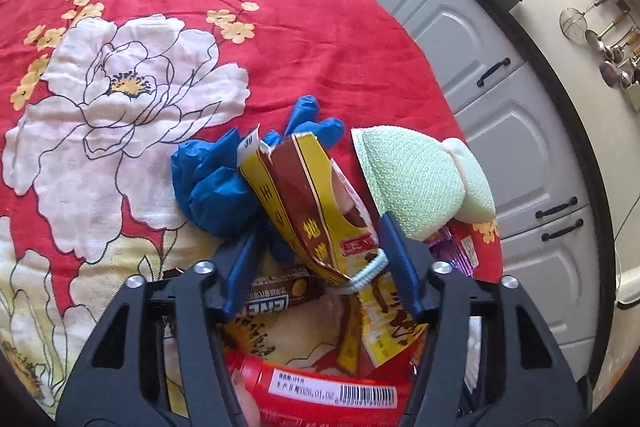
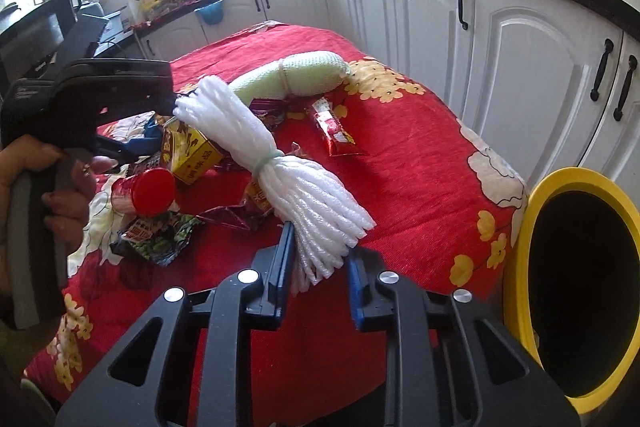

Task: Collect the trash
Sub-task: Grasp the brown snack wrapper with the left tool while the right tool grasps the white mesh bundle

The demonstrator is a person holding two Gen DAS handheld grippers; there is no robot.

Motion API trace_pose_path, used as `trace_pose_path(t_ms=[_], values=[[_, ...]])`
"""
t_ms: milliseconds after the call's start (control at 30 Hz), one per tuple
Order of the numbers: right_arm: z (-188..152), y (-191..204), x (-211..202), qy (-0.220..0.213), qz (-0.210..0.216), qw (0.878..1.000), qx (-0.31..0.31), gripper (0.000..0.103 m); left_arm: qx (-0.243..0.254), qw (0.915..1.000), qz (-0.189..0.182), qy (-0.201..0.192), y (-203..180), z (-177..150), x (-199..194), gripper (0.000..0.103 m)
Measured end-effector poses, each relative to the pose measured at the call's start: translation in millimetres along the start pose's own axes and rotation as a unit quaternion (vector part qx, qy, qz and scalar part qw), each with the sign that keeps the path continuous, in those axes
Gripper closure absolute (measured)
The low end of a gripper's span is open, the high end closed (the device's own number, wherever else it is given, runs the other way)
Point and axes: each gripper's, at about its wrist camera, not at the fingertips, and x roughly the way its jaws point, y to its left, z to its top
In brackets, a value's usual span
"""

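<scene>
A heap of trash lies on the red flowered tablecloth (image 1: 304, 39). My left gripper (image 1: 319, 227) is open, its blue fingers on either side of a torn yellow and brown carton (image 1: 304, 195); a gap shows at the left finger. Behind the carton lie a crumpled blue glove (image 1: 216, 187) and a pale green foam net (image 1: 416, 179). A red-capped bottle (image 1: 320, 391) lies under the gripper. In the right wrist view my right gripper (image 2: 320, 241) is shut on the end of a tied white foam net bundle (image 2: 256, 143). A hand holds the left gripper (image 2: 128, 151) at the carton (image 2: 192, 155).
A bin with a yellow rim (image 2: 520, 227) stands open beside the table's right edge. Red (image 2: 336, 131) and green (image 2: 156, 239) snack wrappers lie on the cloth. White kitchen cabinets (image 2: 520, 47) run close behind the table.
</scene>
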Motion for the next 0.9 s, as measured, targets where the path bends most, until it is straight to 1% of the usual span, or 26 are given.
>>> trace_pose_path(t_ms=[167, 300, 433, 533, 767, 900], values=[[-3.5, -2.8, -8.0, -0.008, 0.003, 1.0, 0.01, 0.083, 0.007, 0.9999, -0.014, -0.003, -0.6, -2.6, -4.4, 0.07], [-4.6, -6.3, -17.4, -0.021, 0.001, 1.0, 0.023, 0.084, 0.008, 0.9994, -0.034, -0.005, 1.4, -6.8, -12.4, 0.074], [-0.6, -7.5, -27.1, -0.035, -0.004, 0.999, 0.028, 0.084, 0.021, 0.9985, -0.047, -0.017, -4.0, -11.5, -25.2, 0.075], [1.4, -8.3, -37.8, -0.048, -0.008, 0.998, 0.031, 0.084, 0.035, 0.9972, -0.056, -0.034, -8.6, -12.3, -38.5, 0.075], [1.5, -13.6, -56.8, -0.069, -0.02, 0.997, 0.036, 0.084, 0.074, 0.9918, -0.064, -0.083, -29.6, -17.1, -69.9, 0.075], [-0.4, -20.0, -65.8, -0.077, -0.026, 0.996, 0.047, 0.084, 0.091, 0.9886, -0.073, -0.096, -42.9, -20.2, -79.9, 0.075]])
